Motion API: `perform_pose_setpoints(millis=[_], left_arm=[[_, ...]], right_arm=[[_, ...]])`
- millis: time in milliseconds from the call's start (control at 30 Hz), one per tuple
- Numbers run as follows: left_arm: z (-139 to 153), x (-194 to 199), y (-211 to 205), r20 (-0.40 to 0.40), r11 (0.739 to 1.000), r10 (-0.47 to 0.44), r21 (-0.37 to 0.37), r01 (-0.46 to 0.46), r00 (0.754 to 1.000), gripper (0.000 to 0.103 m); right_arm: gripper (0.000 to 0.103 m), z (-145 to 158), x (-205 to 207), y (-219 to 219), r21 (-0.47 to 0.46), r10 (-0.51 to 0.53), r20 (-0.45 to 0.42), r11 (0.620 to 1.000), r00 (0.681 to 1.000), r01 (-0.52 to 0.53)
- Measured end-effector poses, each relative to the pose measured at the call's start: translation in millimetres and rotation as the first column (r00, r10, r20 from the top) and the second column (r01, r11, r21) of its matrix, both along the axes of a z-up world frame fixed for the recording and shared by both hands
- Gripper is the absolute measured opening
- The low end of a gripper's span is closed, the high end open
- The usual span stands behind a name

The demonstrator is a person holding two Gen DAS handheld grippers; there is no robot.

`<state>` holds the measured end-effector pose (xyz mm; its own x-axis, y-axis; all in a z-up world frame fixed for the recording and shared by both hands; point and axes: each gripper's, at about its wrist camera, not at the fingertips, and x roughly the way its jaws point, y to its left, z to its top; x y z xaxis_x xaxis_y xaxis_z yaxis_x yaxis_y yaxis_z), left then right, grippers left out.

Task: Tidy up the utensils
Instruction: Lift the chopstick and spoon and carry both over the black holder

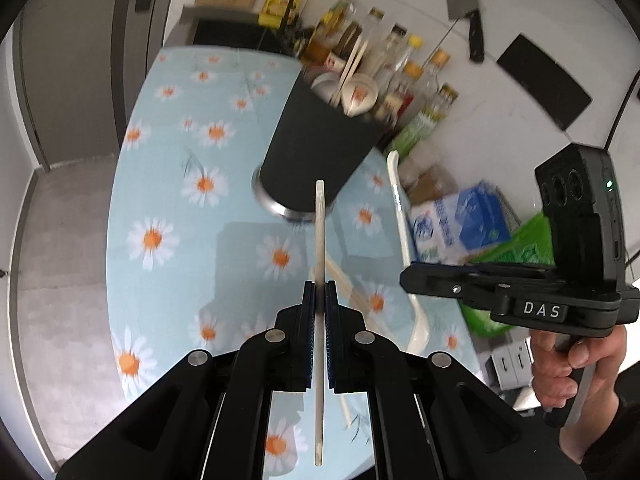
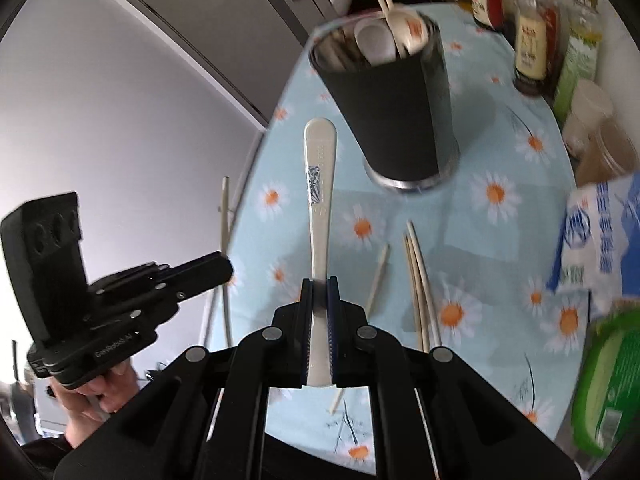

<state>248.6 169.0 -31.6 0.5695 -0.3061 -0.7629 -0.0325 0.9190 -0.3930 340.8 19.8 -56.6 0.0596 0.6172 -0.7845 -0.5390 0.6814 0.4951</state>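
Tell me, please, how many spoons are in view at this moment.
3. One spoon is clamped in the right gripper; a plain white spoon and a red-marked spoon stand bowl-up in the black cup. Others may be hidden inside it.

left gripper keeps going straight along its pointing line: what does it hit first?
Probably the black utensil cup: the chopstick clamped in the left gripper points at its lower wall. Depth is unclear; it might meet the floral tablecloth just short.
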Motion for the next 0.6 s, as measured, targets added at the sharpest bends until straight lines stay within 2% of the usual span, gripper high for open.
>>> perform_pose_setpoints(millis=[267, 500, 600], left_arm=[[27, 27, -14, 0.091, 0.999, 0.030, 0.037, -0.034, 0.995, 0.004], [50, 55, -19, 0.178, 0.996, 0.049, 0.069, -0.063, 0.983, 0.004], [60, 65, -21, 0.219, 0.995, 0.052, 0.069, -0.069, 0.974, 0.004]], right_arm=[[0.008, 33, 23, -21, 0.110, 0.071, 0.085, 0.991, 0.994, -0.080], [0.008, 52, 54, -25, 0.210, 0.063, 0.152, 0.973, 0.986, -0.094], [0.008, 67, 63, -31, 0.240, 0.022, 0.229, 0.968, 0.973, -0.078]])
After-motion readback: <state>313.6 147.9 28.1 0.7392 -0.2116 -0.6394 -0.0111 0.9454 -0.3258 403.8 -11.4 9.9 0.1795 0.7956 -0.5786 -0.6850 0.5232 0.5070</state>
